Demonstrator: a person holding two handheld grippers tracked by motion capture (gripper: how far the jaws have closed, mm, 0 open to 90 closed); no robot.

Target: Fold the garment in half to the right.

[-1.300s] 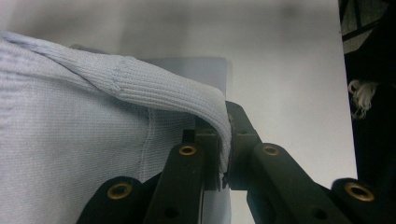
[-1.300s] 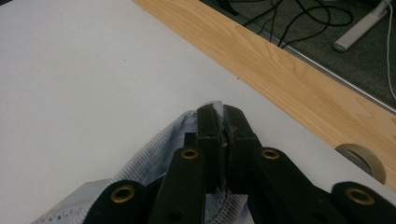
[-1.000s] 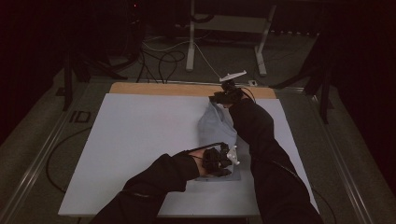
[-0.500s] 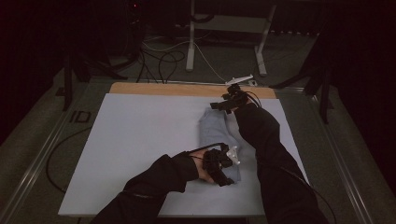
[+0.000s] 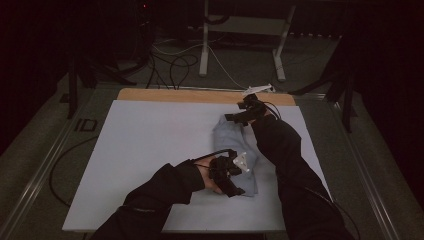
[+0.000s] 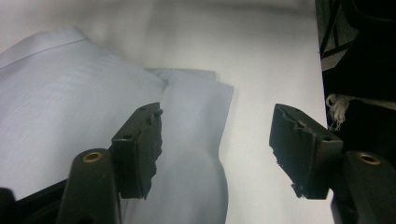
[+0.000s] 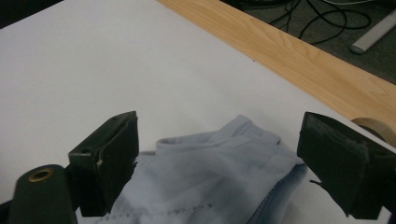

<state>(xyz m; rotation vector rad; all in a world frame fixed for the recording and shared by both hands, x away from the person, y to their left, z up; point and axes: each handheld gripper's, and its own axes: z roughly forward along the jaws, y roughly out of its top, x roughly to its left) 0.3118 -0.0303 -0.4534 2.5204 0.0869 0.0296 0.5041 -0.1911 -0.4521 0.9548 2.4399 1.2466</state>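
Pale blue garment (image 5: 235, 152), folded, lying flat, creased

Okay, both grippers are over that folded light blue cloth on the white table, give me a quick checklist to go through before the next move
1. Left gripper free of the light blue cloth: ok, its jaws have just been opening and stand apart over the near end, pads off the fabric.
2. Right gripper free of the cloth: ok, jaws wide above the far end, nothing pinched.
3. Cloth lying folded and flat: ok, a long bundle on the white table.
4. Cloth fully on the white surface: ok, short of the wooden strip.
5. Underside layers even: cannot tell.
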